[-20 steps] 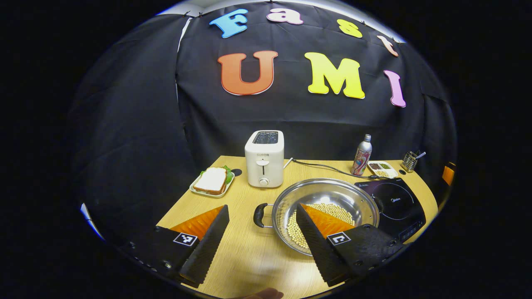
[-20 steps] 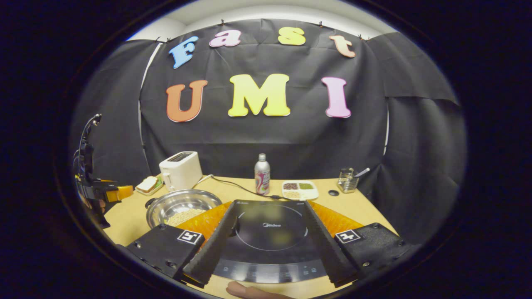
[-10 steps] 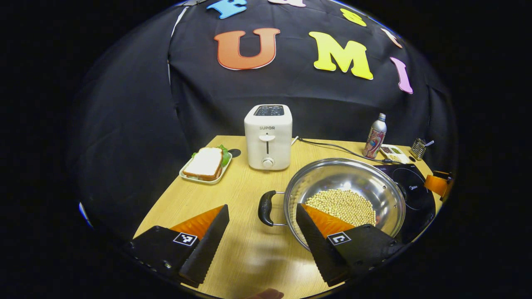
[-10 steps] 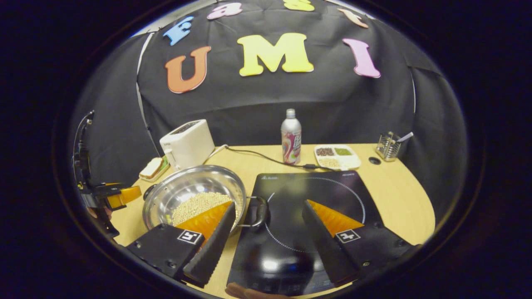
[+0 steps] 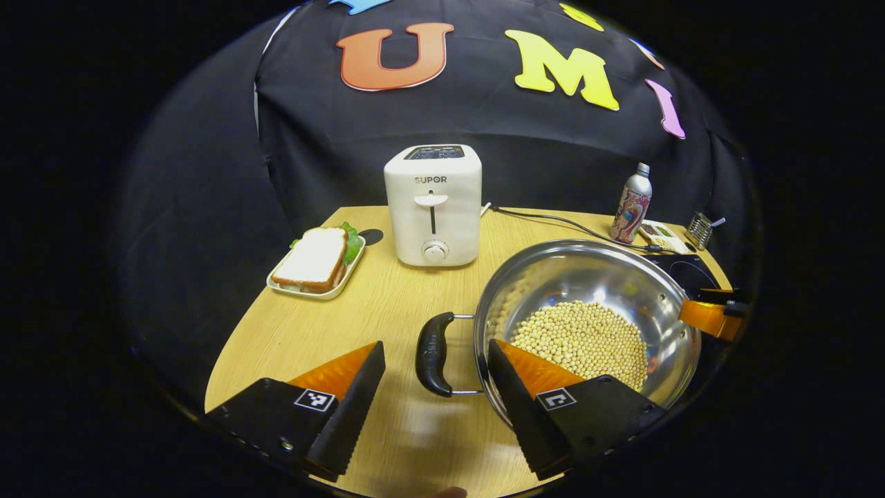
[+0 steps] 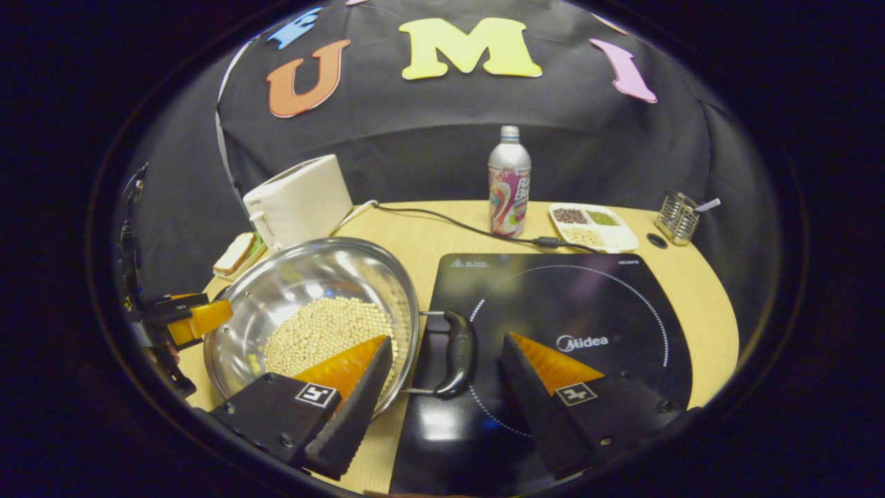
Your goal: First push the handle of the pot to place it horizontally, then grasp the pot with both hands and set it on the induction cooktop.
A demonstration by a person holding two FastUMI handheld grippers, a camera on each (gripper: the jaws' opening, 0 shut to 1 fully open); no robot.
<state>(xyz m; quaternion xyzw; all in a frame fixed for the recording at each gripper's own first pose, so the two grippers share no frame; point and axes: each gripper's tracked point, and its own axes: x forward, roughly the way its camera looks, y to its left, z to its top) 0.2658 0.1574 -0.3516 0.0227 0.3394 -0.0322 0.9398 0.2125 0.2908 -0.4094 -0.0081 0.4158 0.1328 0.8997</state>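
A steel pot [image 5: 588, 270] holding soybeans [image 5: 581, 339] sits on the wooden table, with one black handle out to each side. My left gripper [image 5: 434, 349] is open, and the pot's left handle [image 5: 432, 353] lies between its fingers with a gap on both sides. In the right gripper view the pot [image 6: 311, 270] is left of the black induction cooktop [image 6: 574, 311]. My right gripper [image 6: 448, 342] is open around the right handle [image 6: 458, 353], which reaches over the cooktop's edge. Each view shows the other gripper across the pot: the right gripper [image 5: 709, 315], the left gripper [image 6: 187, 318].
A white toaster [image 5: 433, 204] stands behind the pot, and a sandwich on a small tray [image 5: 314, 259] lies to its left. Behind the cooktop are a bottle [image 6: 509, 183], a divided dish [image 6: 591, 225], a wire utensil holder [image 6: 677, 216] and a power cable [image 6: 449, 221].
Both grippers have moved forward and down toward the pot. Each handle, earlier ahead of the fingers, now lies between them. The pot has not visibly moved.
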